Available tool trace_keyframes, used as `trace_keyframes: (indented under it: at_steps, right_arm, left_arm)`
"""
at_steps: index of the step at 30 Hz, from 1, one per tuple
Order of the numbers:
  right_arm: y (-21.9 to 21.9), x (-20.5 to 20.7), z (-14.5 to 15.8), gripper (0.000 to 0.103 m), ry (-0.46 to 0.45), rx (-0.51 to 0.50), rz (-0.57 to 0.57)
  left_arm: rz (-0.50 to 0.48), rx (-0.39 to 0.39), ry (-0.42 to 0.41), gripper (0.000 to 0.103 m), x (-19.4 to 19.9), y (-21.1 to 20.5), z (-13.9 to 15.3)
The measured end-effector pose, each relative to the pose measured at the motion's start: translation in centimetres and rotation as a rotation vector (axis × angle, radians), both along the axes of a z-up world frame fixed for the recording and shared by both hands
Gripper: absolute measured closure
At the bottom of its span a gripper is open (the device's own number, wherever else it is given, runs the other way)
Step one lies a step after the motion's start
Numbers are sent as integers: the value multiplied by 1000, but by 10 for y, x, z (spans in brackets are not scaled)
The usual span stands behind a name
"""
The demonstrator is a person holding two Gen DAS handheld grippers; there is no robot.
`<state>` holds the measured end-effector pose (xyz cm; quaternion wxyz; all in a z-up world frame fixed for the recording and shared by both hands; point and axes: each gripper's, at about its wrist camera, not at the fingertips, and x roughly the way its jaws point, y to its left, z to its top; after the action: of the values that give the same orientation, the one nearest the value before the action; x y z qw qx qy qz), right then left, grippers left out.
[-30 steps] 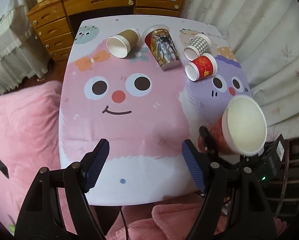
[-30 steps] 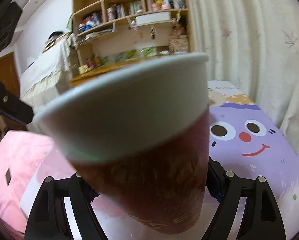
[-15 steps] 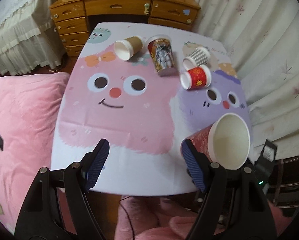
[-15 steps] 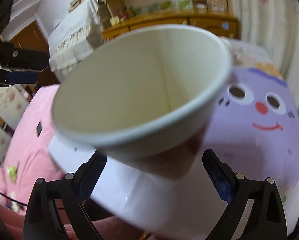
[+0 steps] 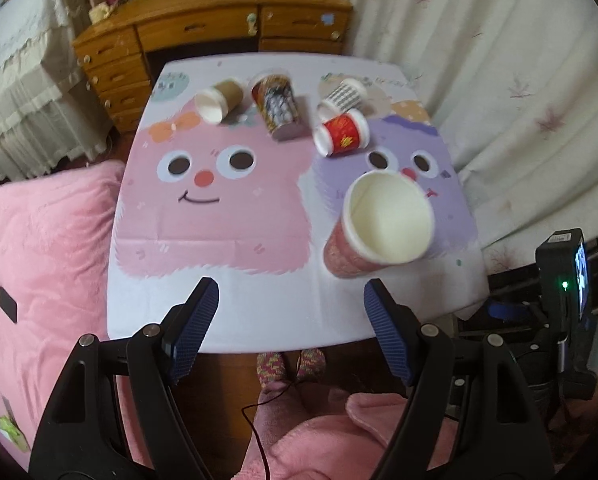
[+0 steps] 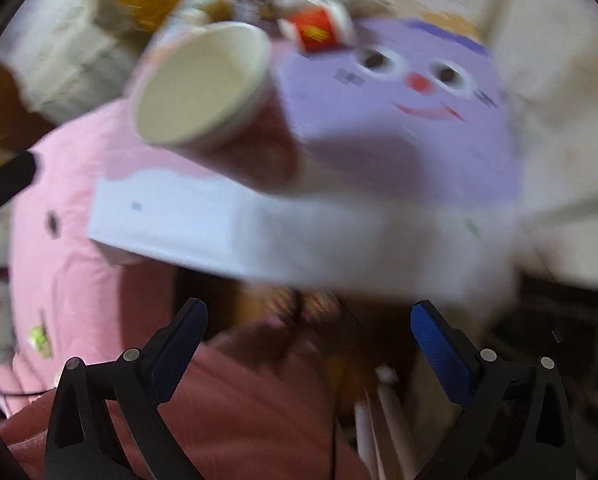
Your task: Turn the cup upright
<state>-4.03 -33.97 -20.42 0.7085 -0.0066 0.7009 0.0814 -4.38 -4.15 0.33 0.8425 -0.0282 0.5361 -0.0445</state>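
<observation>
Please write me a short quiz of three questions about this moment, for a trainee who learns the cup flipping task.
1. True or false: the right gripper is clamping the pink-red cup.
2. How many cups lie on their sides at the far end of the table?
3. The small red cup lies nearest to which one? A) the checkered cup B) the brown cup C) the pink-red cup

Key:
1. False. Its jaws are wide apart and the cup stands free on the table.
2. Four.
3. A.
</observation>
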Motion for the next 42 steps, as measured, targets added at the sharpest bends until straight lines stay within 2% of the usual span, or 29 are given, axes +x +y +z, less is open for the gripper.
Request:
trace_keyframes:
  at_steps: [3, 6, 9, 11, 12, 15, 18, 23, 25, 30, 33, 42]
  right_arm:
    - [-9, -11, 31, 0, -20, 60, -83]
    - [-17, -19, 65, 0, -108, 111, -156]
    - [-17, -41, 102, 0, -283, 154, -204]
    - [-15, -45, 124, 0, -362, 155, -213]
    - [-16, -47, 134, 0, -403, 165, -220]
    - [-14, -63, 174, 0, -566, 181, -238]
    - [-1, -77, 200, 0, -677, 155, -225]
    - [30, -82, 202, 0, -683, 122, -125]
    - [36, -85, 202, 0, -703, 130, -107]
    - [41, -88, 203, 0, -756, 118, -84]
    - [40, -85, 201, 0, -763, 109, -86]
    - [31, -72, 196, 0, -730, 118, -112]
  left_arm:
    - [2, 37, -72, 30, -11, -3, 21]
    - [4, 72, -124, 30, -22, -4, 41]
    - [25, 23, -164, 30, -33, -2, 60]
    - [63, -3, -212, 30, -43, 1, 70]
    - [84, 16, -239, 30, -49, 2, 73]
    - [97, 40, -252, 30, -63, 0, 74]
    - [127, 75, -274, 30, -78, 1, 76]
    - [179, 122, -341, 28, -98, 8, 82]
    - [183, 131, -357, 15, -103, 9, 83]
    - [183, 146, -346, 13, -102, 6, 78]
    - [187, 149, -345, 2, -99, 5, 78]
    - [172, 171, -336, 1, -87, 0, 73]
